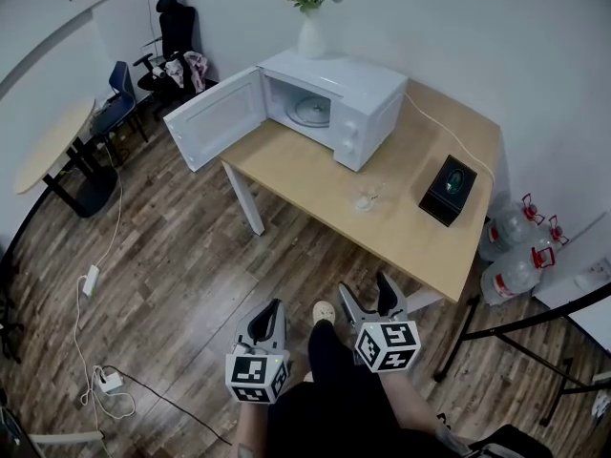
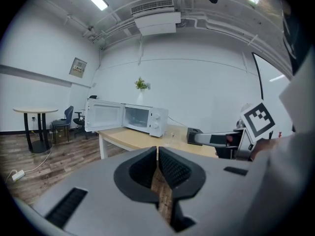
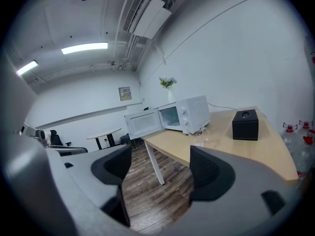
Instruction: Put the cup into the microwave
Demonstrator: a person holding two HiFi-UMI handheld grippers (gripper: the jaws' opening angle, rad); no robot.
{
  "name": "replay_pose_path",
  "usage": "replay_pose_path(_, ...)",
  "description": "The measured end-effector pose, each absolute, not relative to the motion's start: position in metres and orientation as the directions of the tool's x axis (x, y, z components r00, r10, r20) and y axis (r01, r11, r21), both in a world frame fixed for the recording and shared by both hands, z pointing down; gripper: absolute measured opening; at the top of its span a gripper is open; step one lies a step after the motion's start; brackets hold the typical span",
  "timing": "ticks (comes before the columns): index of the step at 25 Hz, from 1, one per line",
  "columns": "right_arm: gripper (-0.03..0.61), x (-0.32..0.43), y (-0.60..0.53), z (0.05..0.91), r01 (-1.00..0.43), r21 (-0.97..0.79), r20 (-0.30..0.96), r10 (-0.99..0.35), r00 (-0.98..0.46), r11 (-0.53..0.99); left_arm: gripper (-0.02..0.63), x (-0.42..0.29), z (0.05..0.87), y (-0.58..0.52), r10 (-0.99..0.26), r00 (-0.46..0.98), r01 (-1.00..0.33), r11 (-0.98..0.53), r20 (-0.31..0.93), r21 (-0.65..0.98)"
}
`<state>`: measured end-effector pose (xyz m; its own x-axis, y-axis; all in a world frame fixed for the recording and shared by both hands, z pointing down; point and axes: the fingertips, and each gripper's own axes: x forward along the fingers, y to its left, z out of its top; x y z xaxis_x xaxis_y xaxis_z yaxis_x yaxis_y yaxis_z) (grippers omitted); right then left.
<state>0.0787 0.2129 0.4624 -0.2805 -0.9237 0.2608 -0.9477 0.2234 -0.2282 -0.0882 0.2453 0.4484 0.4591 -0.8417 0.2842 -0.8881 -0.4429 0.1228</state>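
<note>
The cup (image 1: 368,199) is a small clear glass standing on the worktop (image 1: 401,241), ahead of the right hand-held gripper (image 1: 366,289) and well apart from it. It stands just in front of the microwave (image 1: 334,103), on the side with the knobs. This hand-held gripper has its jaws wide apart with only floor between them. The left hand-held gripper (image 1: 270,311) has its jaws together and holds nothing.

The main risk is probably the grasp itself. The glass looks light and see-through, so its edges are hard to judge, and one jaw arriving first could knock it over or push it toward the black box (image 1: 449,189), further right of the hand-held gripper. Smooth walls could also slip out of a loose hold, while a hard squeeze might crack them.

After that, the cup has to travel left around the microwave's front corner into the opening. Carried low, it could hit the frame, and the open door (image 1: 215,117), ahead of the left hand-held gripper, could be bumped
</note>
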Motion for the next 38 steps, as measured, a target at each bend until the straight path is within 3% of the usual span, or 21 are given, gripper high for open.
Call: replay_pose_path(38,0.339,0.152,-0.017,0.553,-0.976,-0.215,0.456,-0.882,-0.118,0.02,0.012,-0.014,0.492,0.016,-0.697,0.608,-0.791,-0.574,0.38,0.214)
